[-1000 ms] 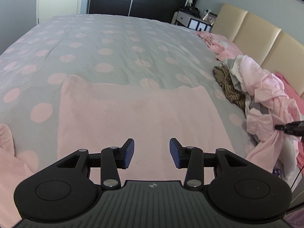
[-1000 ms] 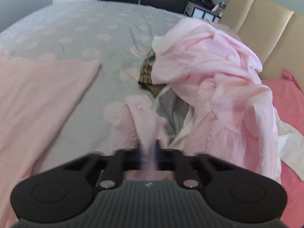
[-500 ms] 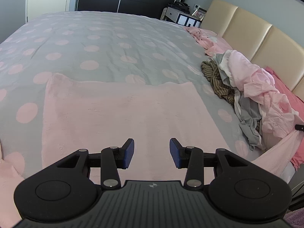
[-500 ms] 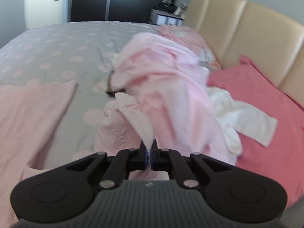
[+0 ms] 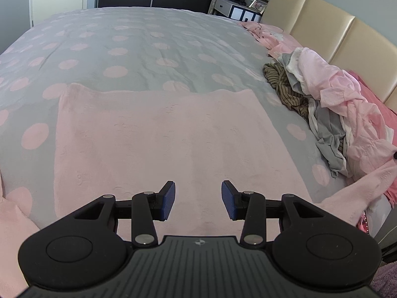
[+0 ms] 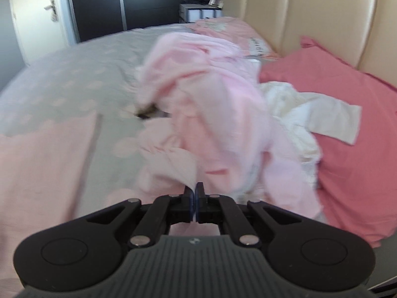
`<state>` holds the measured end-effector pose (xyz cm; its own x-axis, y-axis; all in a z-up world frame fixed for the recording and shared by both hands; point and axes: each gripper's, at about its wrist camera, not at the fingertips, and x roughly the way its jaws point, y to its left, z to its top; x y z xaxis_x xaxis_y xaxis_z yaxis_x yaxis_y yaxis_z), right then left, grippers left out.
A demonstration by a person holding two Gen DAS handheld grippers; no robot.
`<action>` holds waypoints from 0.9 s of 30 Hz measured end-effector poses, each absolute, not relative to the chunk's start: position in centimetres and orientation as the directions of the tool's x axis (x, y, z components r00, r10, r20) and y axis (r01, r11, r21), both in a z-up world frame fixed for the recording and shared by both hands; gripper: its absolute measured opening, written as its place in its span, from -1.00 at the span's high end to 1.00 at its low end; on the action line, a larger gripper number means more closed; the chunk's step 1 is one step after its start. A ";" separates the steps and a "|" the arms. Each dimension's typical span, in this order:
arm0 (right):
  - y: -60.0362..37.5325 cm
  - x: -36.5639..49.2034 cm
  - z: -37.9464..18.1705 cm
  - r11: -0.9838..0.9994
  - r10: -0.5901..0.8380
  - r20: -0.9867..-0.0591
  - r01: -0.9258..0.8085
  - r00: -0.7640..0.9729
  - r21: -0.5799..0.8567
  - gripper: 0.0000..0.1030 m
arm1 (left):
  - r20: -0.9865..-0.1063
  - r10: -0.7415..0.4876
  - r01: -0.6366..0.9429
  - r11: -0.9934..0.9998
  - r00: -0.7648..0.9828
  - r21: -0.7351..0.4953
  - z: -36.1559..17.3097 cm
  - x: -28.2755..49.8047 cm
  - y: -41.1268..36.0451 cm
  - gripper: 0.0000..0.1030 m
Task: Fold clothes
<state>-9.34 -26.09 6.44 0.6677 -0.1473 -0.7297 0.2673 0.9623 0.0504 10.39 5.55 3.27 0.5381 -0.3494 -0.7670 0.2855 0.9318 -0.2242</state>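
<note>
Meanwhile, the right tongs (image 6: 195, 193) stay clamped on a corner of the pink garment (image 6: 213, 114), which over the last second has been dragged off the pile (image 5: 330, 109) toward the bed's (image 5: 148, 49) near edge (the view is blurred with motion). The left tongs (image 5: 198, 200) hang open and empty over the flat pink cloth (image 5: 163, 139). Likely the next piece is being pulled free for spreading and folding.
</note>
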 end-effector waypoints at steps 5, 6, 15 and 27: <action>-20.1 -9.7 7.7 0.972 0.064 -0.690 0.111 0.721 0.206 0.97 | -0.761 -0.382 0.315 0.917 0.524 -0.243 3.5 9.8 4.6 0.24; -18.7 -9.7 7.8 0.972 0.089 -0.682 0.085 0.726 0.217 0.97 | -0.759 -0.389 0.322 0.914 0.522 -0.247 3.5 9.7 4.3 0.24; -4.5 -9.4 5.3 0.957 0.283 -0.648 -0.159 0.707 0.243 0.97 | -0.746 -0.406 0.318 0.909 0.527 -0.271 4.1 8.4 4.9 0.22; 7.0 -12.0 -6.0 0.866 0.345 -0.877 -0.473 0.334 0.160 0.88 | -0.805 -0.387 0.328 0.910 0.450 -0.254 1.6 6.3 6.1 0.20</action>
